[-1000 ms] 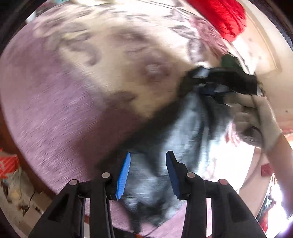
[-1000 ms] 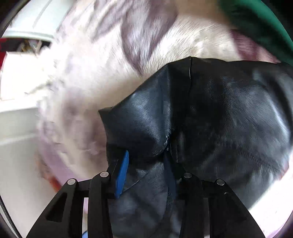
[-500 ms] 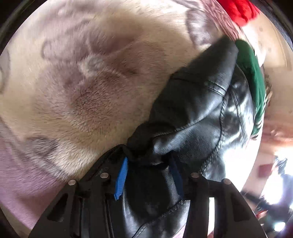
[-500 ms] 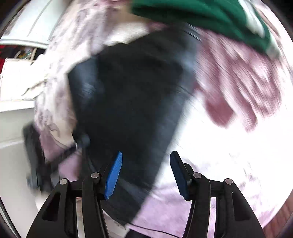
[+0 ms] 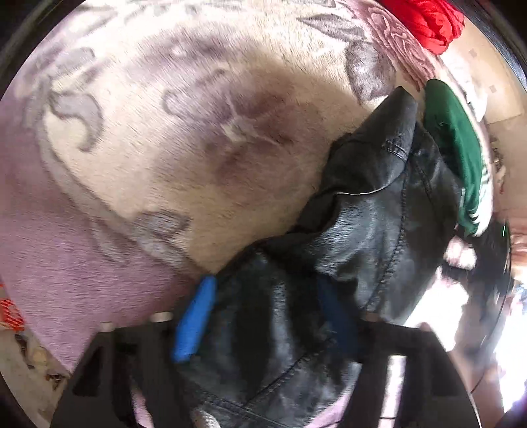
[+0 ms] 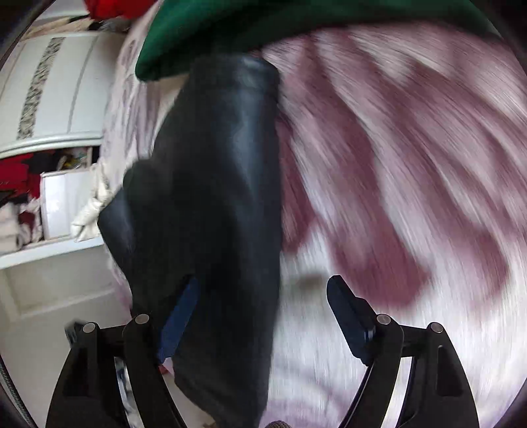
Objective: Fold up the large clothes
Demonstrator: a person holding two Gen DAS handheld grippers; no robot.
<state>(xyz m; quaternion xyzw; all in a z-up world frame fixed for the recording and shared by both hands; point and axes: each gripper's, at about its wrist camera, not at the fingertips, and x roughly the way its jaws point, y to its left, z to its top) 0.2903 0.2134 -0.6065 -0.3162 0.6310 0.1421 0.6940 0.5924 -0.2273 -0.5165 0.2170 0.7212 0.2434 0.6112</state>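
Observation:
A black leather jacket (image 5: 362, 230) lies bunched on a pink and cream floral blanket (image 5: 197, 148). My left gripper (image 5: 266, 316) is shut on a fold of the jacket, with leather bulging between its blue pads. In the right wrist view the jacket (image 6: 214, 197) hangs as a dark strip over the left finger. My right gripper (image 6: 263, 319) is open wide, and the jacket drapes across its left side without being pinched. The right wrist view is blurred by motion.
A green garment (image 5: 457, 148) lies just past the jacket, and shows at the top of the right wrist view (image 6: 263, 26). A red garment (image 5: 428, 19) lies at the blanket's far edge. A white cupboard (image 6: 56, 98) with cluttered shelves stands to the left.
My right gripper has let go of the jacket and opened wide, then swung across the blanket. My left gripper closed on the jacket and keeps its hold.

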